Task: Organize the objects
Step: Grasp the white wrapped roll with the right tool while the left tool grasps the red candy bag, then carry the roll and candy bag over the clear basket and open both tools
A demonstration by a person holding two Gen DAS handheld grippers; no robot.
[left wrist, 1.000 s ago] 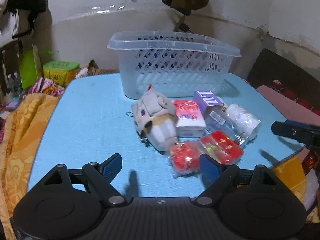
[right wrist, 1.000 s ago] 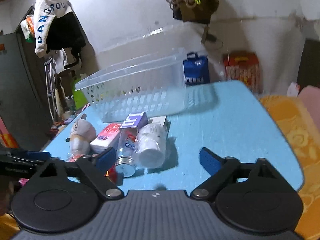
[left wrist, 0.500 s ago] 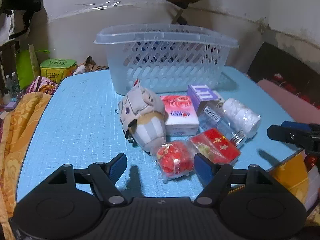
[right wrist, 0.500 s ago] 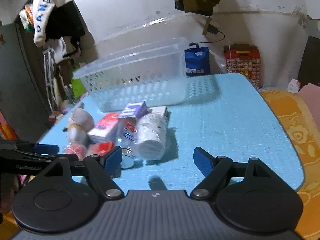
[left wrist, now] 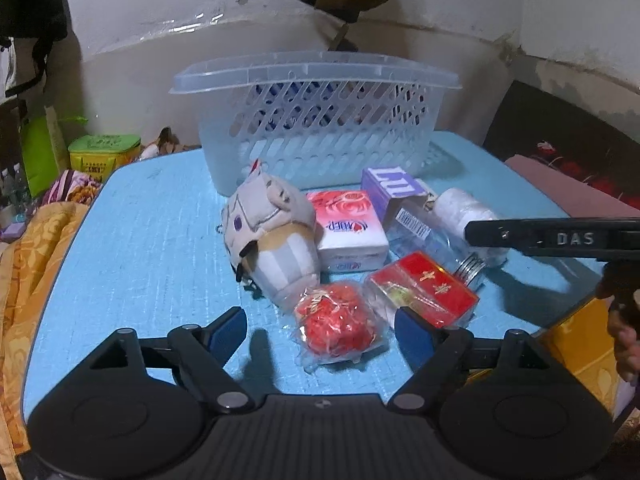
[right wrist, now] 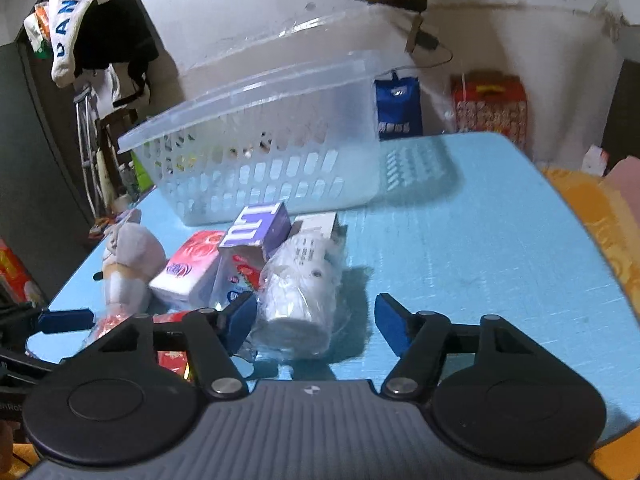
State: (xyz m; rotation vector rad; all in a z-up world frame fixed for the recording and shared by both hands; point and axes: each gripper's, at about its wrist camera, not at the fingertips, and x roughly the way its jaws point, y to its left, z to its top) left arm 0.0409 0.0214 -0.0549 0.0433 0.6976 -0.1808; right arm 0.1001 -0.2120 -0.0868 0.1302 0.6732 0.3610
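Red crinkled plastic marks the nearest piece: a small wrapped red bundle (left wrist: 335, 326) lies on the blue table (left wrist: 132, 240) at the front edge of the heap, directly ahead of the left gripper (left wrist: 320, 326) and roughly centred between its spread, empty jaws. Just right of it sits a red box (left wrist: 424, 288), touching or nearly touching the gripper's right-hand finger. Behind these come a grey plush toy (left wrist: 270, 232), a pink-and-white tissue pack (left wrist: 350, 230), a purple carton (left wrist: 394, 192), a clear bottle (left wrist: 432, 240) lying with its cap toward the front, and a white wrapped roll (right wrist: 298, 292). That roll lies on its side, long axis running away toward the basket, its round end facing the right gripper (right wrist: 316, 320), whose jaws are also parted and hold nothing; it seems to sit slightly left of their centre, though the wide lens makes that hard to judge. Beyond everything, the translucent slotted basket (left wrist: 316, 132) stands upright at the far side. The left gripper is nearer the bundle, the right nearer the roll.
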